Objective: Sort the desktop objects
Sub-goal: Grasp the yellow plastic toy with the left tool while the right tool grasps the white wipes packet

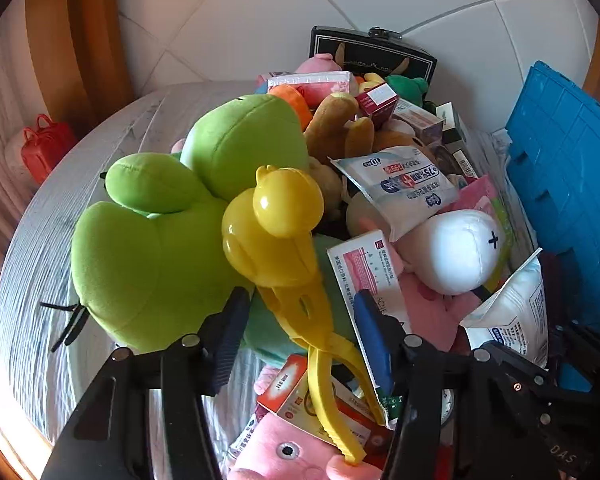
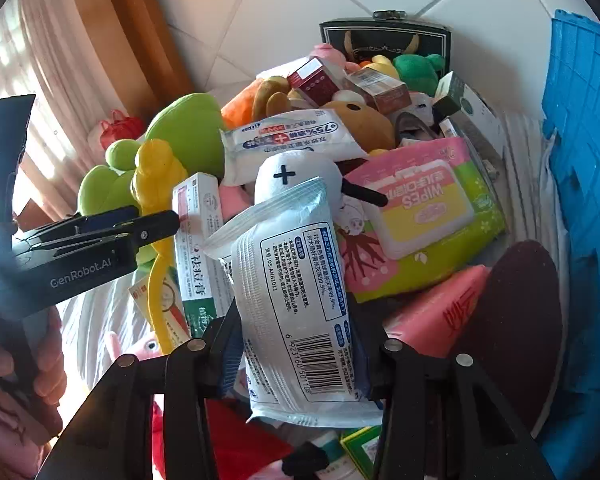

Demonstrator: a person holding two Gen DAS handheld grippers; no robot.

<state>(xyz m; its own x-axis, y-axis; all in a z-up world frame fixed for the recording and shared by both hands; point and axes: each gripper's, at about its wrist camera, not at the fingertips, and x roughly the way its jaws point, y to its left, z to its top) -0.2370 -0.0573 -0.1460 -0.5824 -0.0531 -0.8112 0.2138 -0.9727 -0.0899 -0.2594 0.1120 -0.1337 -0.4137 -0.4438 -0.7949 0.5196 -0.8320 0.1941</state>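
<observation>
Your right gripper (image 2: pixel 296 344) has its jaws clamped on the white foil wipes pouch with a barcode (image 2: pixel 296 300), lifted at the near edge of the heap. Your left gripper (image 1: pixel 300 320) has jaws parted around the neck of the yellow plastic duck-headed tongs (image 1: pixel 276 232); whether the pads press on it cannot be told. Beside the tongs lie a lime-green plush toy (image 1: pixel 156 248) and a pink-and-white carton (image 1: pixel 364 272). Farther out sit a white plush ball with a black cross (image 1: pixel 456 256), a pink-and-green wipes pack (image 2: pixel 424 208), a blue plastic crate (image 1: pixel 572 168) and a black clasped case (image 1: pixel 376 54).
</observation>
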